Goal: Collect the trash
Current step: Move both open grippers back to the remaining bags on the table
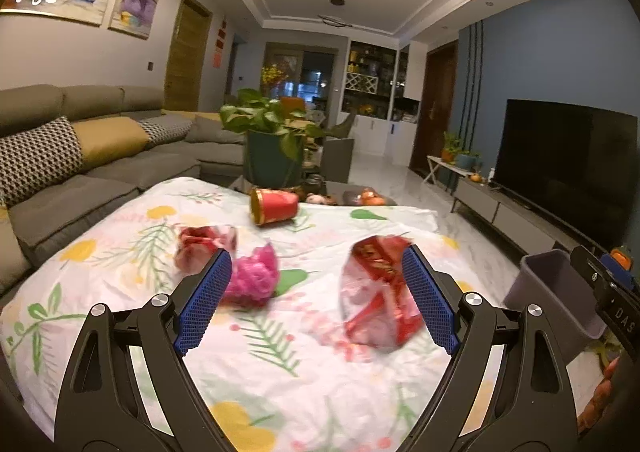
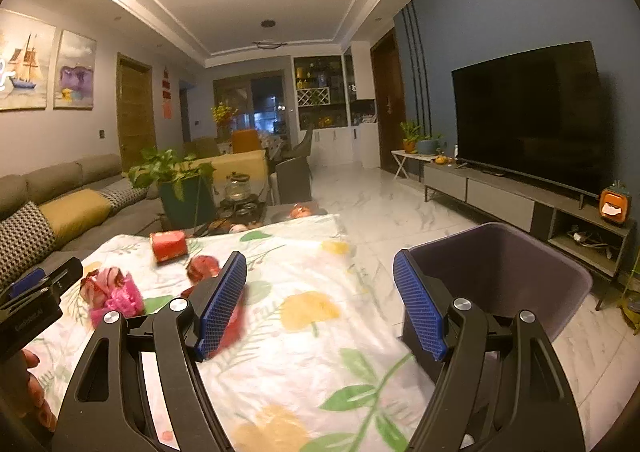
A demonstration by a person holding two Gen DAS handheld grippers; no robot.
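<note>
Trash lies on a floral cloth over the table. In the left wrist view I see a red snack wrapper, a pink crumpled bag, a red-and-clear wrapper and a red cup on its side. My left gripper hovers open above them, the red snack wrapper by its right finger. My right gripper is open and holds nothing, over the cloth's right edge, its right finger against the grey bin. The right wrist view also shows the red cup and the pink bag.
A grey sofa runs along the left. A potted plant and a tea set stand at the table's far end. A TV on a low cabinet lines the right wall, with white marble floor between.
</note>
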